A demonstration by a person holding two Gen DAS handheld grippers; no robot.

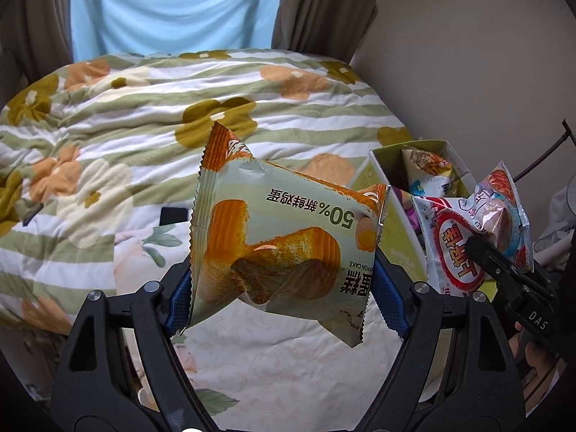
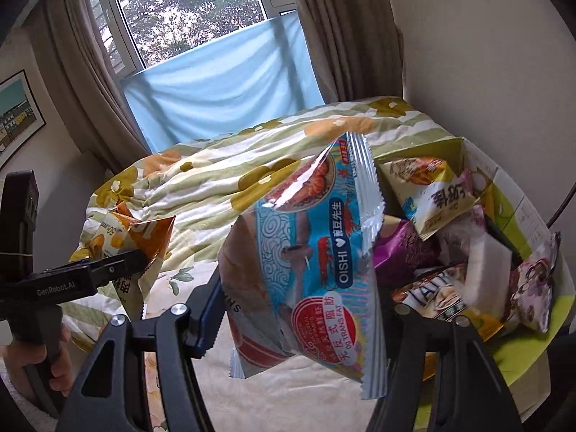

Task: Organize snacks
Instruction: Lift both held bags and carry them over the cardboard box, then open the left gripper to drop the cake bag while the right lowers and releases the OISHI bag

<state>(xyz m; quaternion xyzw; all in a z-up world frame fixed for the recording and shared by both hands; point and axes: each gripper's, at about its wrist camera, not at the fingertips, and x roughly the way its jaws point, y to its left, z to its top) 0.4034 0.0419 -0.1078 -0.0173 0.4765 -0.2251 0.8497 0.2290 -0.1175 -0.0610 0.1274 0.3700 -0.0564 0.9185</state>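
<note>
The right claw (image 2: 302,309), pinching a shrimp-chip bag (image 2: 309,270), has the snack box (image 2: 518,223) just to its right, nearer than the left claw (image 1: 284,288), which pinches a cake packet (image 1: 284,244).

Bed (image 1: 295,378), floral quilt (image 1: 144,108), snack box (image 2: 518,216)

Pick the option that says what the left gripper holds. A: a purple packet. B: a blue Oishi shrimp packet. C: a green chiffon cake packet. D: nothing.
C: the left gripper has its blue pads pressed on both sides of the green chiffon cake packet, lifted above the bed.
</note>
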